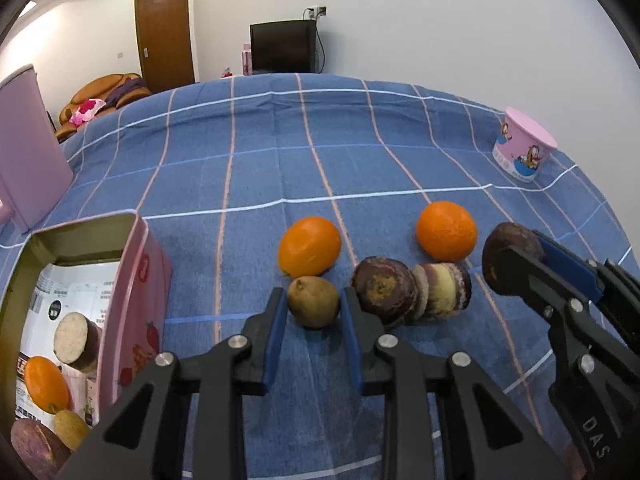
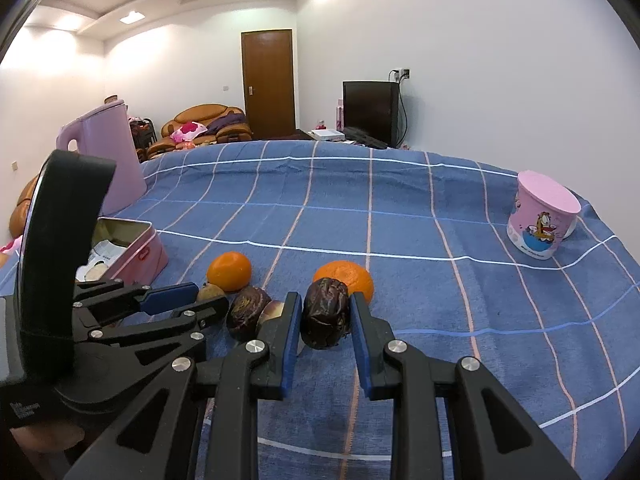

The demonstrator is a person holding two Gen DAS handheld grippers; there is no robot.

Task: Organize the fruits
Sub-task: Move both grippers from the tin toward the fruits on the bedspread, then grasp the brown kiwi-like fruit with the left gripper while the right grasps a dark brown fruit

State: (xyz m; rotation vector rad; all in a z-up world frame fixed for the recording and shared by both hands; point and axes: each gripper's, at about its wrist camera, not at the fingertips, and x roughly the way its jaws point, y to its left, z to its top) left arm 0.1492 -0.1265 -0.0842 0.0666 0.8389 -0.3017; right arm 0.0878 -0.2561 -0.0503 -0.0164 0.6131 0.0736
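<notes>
Blue checked bedspread noted: kiwi (image 1: 314, 301) pinched across its middle by left gripper (image 1: 313, 312), wrinkled passion fruit (image 2: 326, 313) by right gripper (image 2: 325, 320); both judged light, soft, bruisable.

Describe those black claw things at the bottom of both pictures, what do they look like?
Each is a hand-held gripper made of angular black plastic links joined by round silver pins, ending in two flat fingers lined with blue pads. The left hand-held gripper and the right hand-held gripper look identical. White lettering marks the right one's body in the left view. No cables or sleeves show.
</notes>
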